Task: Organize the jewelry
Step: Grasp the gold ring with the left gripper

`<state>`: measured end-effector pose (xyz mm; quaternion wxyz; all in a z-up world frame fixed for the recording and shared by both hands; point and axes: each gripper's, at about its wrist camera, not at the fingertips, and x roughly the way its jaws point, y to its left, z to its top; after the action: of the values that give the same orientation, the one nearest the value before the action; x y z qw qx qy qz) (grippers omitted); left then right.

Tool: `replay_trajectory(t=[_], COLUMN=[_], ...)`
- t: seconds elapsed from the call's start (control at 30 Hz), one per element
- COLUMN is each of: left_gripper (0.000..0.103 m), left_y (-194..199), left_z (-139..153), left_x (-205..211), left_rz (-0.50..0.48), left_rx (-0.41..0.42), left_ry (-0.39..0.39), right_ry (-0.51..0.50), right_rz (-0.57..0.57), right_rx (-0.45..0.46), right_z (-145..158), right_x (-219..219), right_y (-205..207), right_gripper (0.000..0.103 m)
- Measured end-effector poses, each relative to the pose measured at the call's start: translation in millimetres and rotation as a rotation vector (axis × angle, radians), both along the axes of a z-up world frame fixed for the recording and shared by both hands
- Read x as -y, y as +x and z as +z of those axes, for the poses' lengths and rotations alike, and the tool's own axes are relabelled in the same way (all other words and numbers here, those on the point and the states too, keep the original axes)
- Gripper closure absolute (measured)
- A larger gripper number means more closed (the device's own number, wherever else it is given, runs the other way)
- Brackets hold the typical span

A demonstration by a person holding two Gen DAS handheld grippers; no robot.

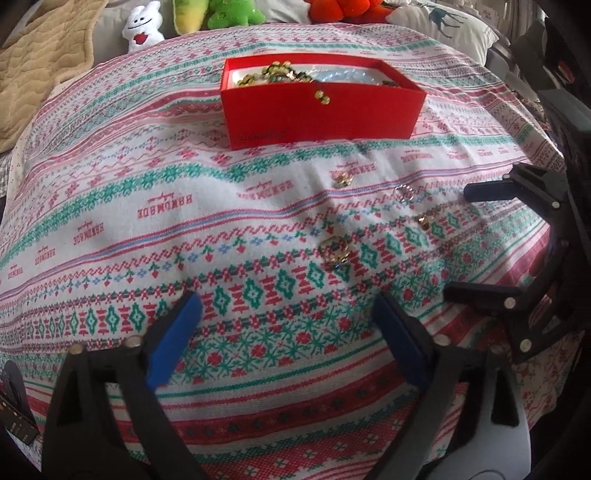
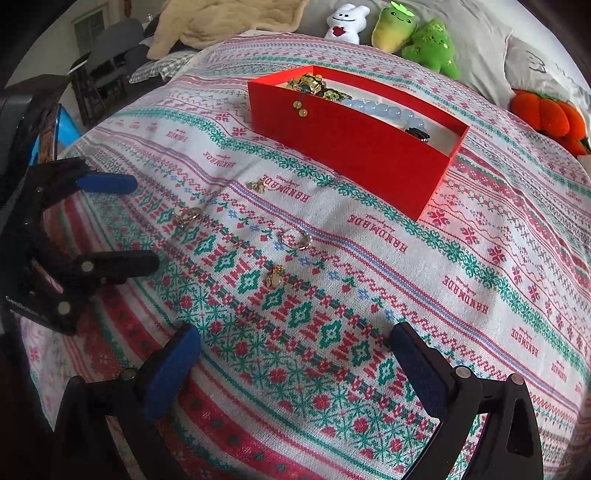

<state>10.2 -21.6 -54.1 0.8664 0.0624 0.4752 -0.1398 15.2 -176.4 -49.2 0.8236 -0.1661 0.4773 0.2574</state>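
A red box (image 1: 321, 110) (image 2: 369, 155) stands on a patterned cloth and holds gold jewelry (image 1: 284, 72) (image 2: 314, 86) and a pale blue bead bracelet (image 2: 384, 109); a gold bead strand (image 2: 301, 107) hangs over its front wall. Several small gold pieces lie on the cloth in front of it: a charm (image 1: 342, 180) (image 2: 258, 185), a ring (image 1: 404, 192) (image 2: 295, 238), an earring (image 1: 424, 220) (image 2: 275, 278) and a cluster (image 1: 334, 251) (image 2: 188, 216). My left gripper (image 1: 288, 317) (image 2: 125, 221) is open and empty. My right gripper (image 2: 295, 350) (image 1: 458, 240) is open and empty.
Plush toys line the far edge: a white one (image 1: 142, 27) (image 2: 345, 22), green ones (image 2: 430, 46) and an orange one (image 2: 550, 114). A beige blanket (image 1: 40, 59) lies at the far left. A pillow (image 1: 443, 26) lies at the far right.
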Motion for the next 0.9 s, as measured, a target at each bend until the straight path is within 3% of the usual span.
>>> replay_trajectory(t=[0.1, 0.17, 0.6, 0.83, 0.9], left_gripper=[0.042, 0.050, 0.088, 0.088, 0.088], left_y=[1, 2, 20, 20, 19], left_z=[5, 5, 1, 5, 7], left_x=[6, 9, 22, 25, 21], left_rz=[-0.040, -0.060, -0.048, -0.043, -0.032], left_rx=[0.002, -0.004, -0.071, -0.048, -0.047], left_ry=[-0.034, -0.054, -0.087, -0.060, -0.062], right_ry=[0.001, 0.001, 0.005, 0.043, 0.058], right_rz=[0.001, 0.003, 0.005, -0.008, -0.017], right_rx=[0.000, -0.001, -0.002, -0.016, -0.019], right_z=[1, 2, 5, 11, 13], right_x=[-1, -1, -5, -3, -3], right_y=[1, 3, 7, 13, 17], right_gripper=[0.000, 0.000, 0.000, 0.007, 0.013])
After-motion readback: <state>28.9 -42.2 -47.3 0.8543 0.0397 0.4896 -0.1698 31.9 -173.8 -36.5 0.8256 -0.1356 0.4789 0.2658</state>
